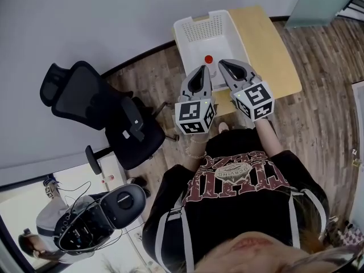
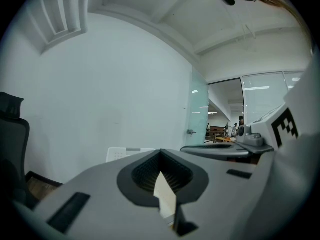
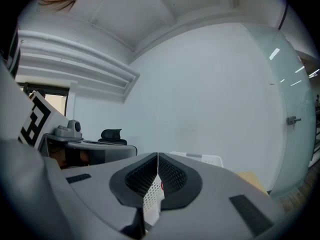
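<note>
1. The small red thing [image 1: 208, 59] lies inside the white basket [image 1: 187, 38]. It is just past the tips of your two grippers and lower down.
2. Your left gripper [image 1: 201, 69] is closed. Its two tips press together and there is nothing between them. You hold it up over the near end of the basket.
3. Your right gripper [image 1: 223, 63] is closed as well, tip against tip, and it grips nothing. It sits just beside the left one.
4. The basket stands on a wooden table [image 1: 273, 50] that runs out to the right of your right gripper.
5. A black office chair [image 1: 108, 107] stands on the floor, well off to the left of your left gripper.
</note>
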The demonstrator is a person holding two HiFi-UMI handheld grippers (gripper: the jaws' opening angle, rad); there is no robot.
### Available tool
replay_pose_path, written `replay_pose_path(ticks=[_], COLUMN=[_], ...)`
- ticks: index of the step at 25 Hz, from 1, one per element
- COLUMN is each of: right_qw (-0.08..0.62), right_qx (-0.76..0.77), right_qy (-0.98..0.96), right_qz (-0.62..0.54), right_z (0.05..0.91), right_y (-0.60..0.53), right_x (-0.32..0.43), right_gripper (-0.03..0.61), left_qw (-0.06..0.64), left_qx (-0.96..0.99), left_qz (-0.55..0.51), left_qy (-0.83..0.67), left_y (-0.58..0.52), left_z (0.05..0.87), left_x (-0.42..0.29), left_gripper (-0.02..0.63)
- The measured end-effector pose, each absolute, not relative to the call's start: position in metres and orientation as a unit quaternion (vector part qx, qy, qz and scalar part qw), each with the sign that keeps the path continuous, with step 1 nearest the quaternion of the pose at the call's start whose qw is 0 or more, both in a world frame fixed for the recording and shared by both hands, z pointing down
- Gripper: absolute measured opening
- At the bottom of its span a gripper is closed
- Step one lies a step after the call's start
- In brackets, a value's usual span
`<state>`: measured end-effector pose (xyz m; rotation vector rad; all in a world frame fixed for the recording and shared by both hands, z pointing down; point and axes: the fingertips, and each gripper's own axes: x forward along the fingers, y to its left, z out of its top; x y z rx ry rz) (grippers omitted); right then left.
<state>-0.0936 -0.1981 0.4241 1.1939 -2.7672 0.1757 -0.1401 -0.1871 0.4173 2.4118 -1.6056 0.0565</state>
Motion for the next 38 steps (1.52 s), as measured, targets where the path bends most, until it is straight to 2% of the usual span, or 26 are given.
replay_pose_path(ticks=[19,38], right_qw=[0.09,0.133], right_qx=[0.333,0.297], right_qy=[-0.936,-0.941], right_qz=[0.066,0.088], right_z=[0.424,0.459], right_y=[-0.24,-0.26], right_x=[-0.101,-0.105], right_gripper=[0.018,0.02], left_qw=[0.137,0.183], left_qx=[0.791,0.747], left_qz=[0.014,0.035], left_qy=[-0.597,-0.639], left_y=[-0.224,-0.233], left_z=[0.412,0.46], left_x=[-0.144,-0.159], left_gripper=[0.048,0.048])
